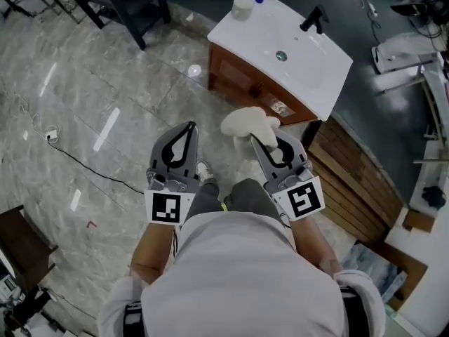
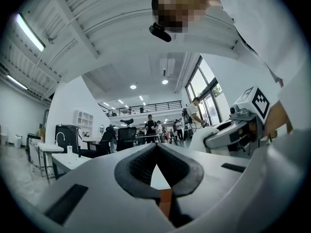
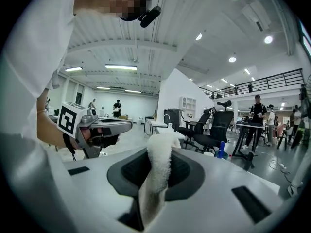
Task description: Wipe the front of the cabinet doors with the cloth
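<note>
Held the cloth [image 1: 247, 123] pinched in the right hand-held gripper [image 1: 266, 137]; carried the left hand-held gripper [image 1: 188, 128] closed, empty. Apparently had not yet touched the cabinet doors [image 1: 242, 84]; all wiping left.

no text, label, brand or number can be read in any view.

The cabinet doors [image 1: 237, 78] are mostly hidden under the white countertop [image 1: 312, 72].
</note>
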Motion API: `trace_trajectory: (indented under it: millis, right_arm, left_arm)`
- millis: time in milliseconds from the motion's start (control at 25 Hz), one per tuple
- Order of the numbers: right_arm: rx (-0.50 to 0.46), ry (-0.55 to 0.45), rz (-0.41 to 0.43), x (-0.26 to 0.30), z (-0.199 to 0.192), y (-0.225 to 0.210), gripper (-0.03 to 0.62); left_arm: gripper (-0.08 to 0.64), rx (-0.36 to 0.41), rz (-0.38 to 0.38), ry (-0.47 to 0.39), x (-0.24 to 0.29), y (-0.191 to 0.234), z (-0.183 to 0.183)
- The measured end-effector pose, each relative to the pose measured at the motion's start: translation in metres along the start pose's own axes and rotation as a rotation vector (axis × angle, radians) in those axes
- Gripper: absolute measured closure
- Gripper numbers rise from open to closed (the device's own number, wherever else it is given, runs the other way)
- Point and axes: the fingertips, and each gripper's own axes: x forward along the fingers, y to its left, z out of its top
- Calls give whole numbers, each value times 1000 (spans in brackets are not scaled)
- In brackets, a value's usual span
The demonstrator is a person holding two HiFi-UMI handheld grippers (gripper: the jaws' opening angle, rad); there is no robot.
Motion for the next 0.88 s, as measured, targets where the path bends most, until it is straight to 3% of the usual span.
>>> trace_trajectory:
  millis: [400,680,880]
  right_arm:
    - [7,-1,30,35,-21,-53,517]
    - [47,-13,51,71,-62,-93,517]
    - [46,-7,56,104,-110,-112,517]
  left_arm:
    - [541,18,30,40,57,6,-13]
    - [541,10,98,108,93,15,-57]
    - [541,9,121,128,113,23,-108]
